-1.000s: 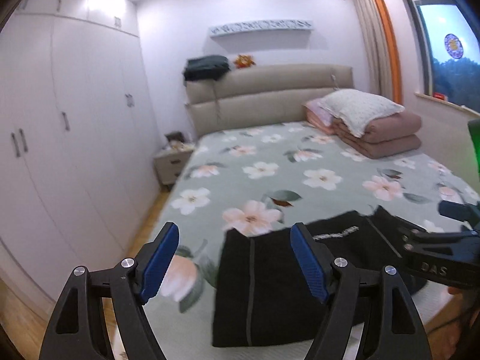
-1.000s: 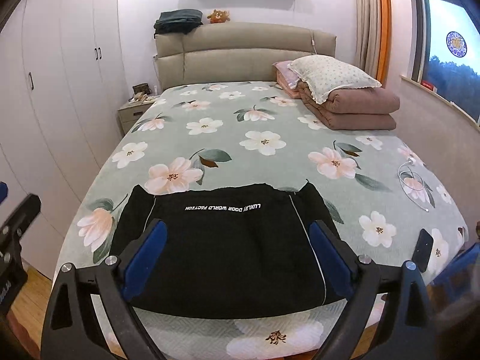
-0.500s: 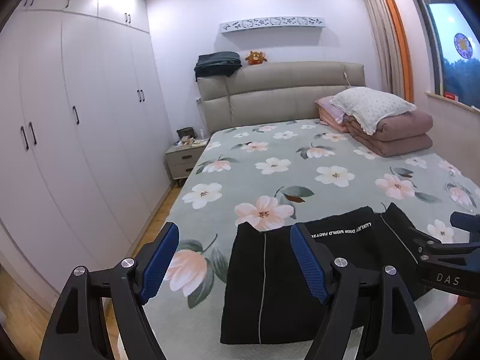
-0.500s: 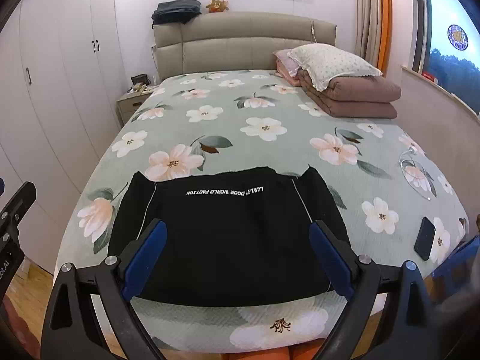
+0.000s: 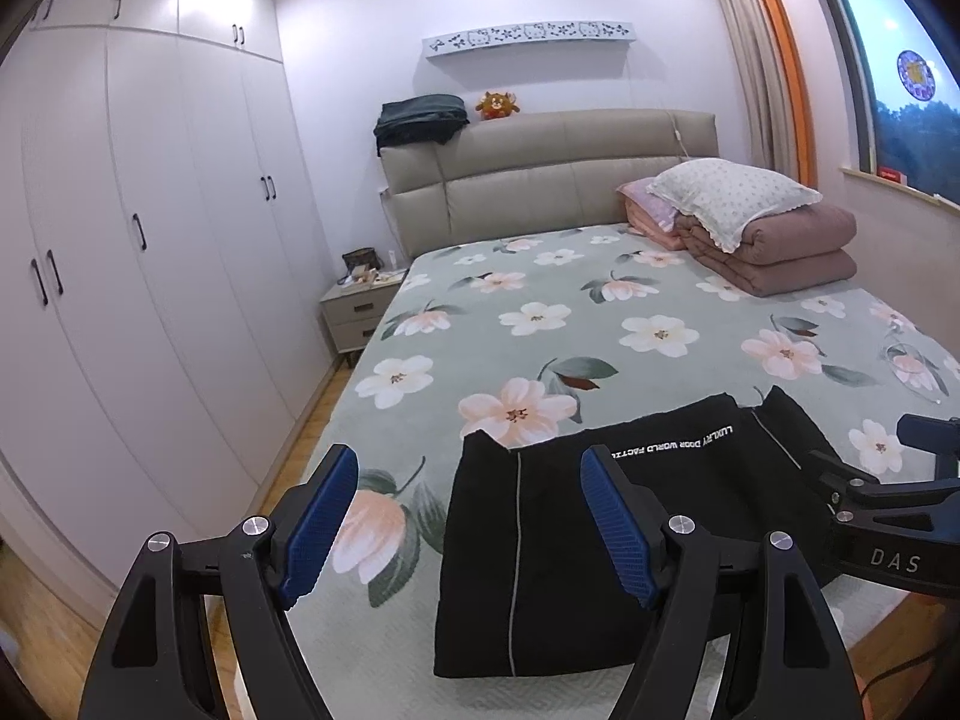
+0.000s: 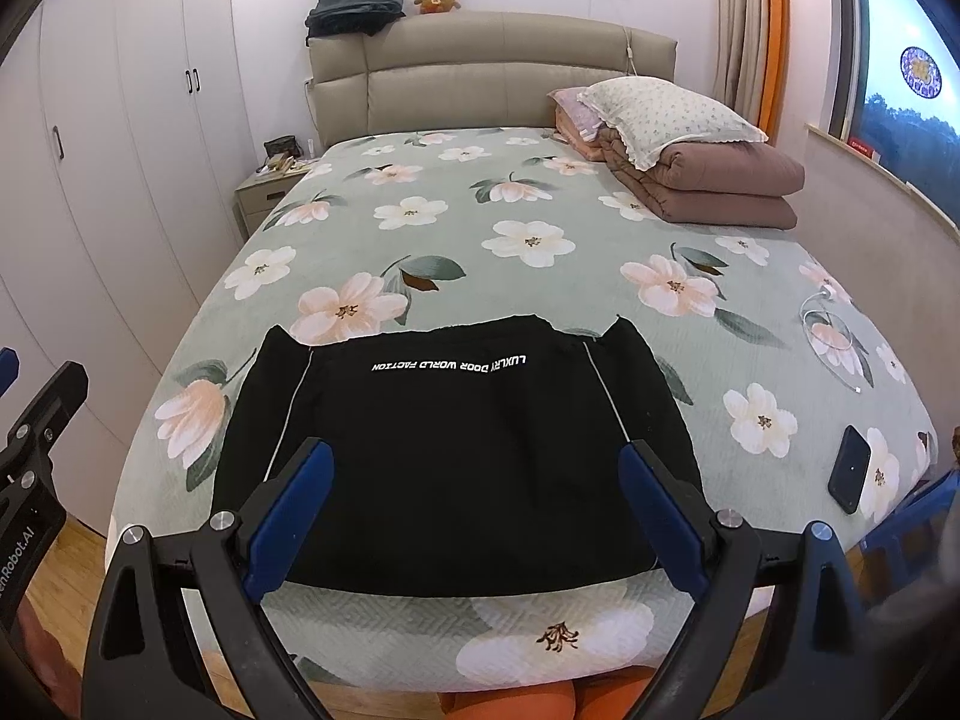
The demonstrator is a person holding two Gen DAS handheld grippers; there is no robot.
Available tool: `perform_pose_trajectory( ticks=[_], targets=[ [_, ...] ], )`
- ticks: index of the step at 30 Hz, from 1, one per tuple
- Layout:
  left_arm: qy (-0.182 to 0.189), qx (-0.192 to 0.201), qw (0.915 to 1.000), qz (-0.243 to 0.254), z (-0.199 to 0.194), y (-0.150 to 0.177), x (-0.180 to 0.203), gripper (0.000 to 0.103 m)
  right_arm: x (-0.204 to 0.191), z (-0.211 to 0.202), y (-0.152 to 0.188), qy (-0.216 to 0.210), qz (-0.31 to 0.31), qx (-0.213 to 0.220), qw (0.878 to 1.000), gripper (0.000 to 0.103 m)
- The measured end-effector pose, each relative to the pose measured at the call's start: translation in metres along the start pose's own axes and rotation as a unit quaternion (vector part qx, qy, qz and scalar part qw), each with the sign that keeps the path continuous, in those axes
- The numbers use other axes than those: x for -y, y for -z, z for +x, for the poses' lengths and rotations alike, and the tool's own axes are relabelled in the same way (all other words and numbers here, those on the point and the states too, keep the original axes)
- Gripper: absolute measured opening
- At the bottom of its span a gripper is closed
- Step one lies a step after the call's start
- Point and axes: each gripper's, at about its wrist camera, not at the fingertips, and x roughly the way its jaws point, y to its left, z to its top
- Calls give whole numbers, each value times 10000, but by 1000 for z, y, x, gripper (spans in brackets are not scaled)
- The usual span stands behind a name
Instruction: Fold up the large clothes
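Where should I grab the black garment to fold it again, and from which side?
Probably the two near corners of the black garment at the foot edge of the bed, coming in low from the foot. It lies flat, so pinch an edge. Left gripper and right gripper are open.

Both tongs, left (image 5: 468, 519) and right (image 6: 474, 516), have black angular frames, ribbed blue pads (image 5: 321, 516), silver screws; white "DAS" lettering marks one.

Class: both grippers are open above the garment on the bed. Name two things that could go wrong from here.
1. The folded black garment with white lettering lies near the foot edge of the floral green bedspread; a careless tug might drag it off.
2. The dark phone lies close by; sweeping fabric rightward could knock it.
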Motion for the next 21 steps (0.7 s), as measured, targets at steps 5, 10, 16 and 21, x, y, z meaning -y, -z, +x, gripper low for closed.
perform_pose_trajectory(
  ticks=[5,10,16,21],
  targets=[
    [112,-51,9999,46,1,0,0,78,-1,-2,1,18,6,-1,10000,97],
    [57,-34,9999,80,0,2,0,78,1,-3,2,-4,1,-5,10000,97],
    [45,-37,10000,75,0,2,1,78,0,-3,3,-9,-10,-22,10000,97],
    [35,-92,9999,20,2,1,-1,78,6,-2,4,-47,-23,-49,10000,97]
  ],
)
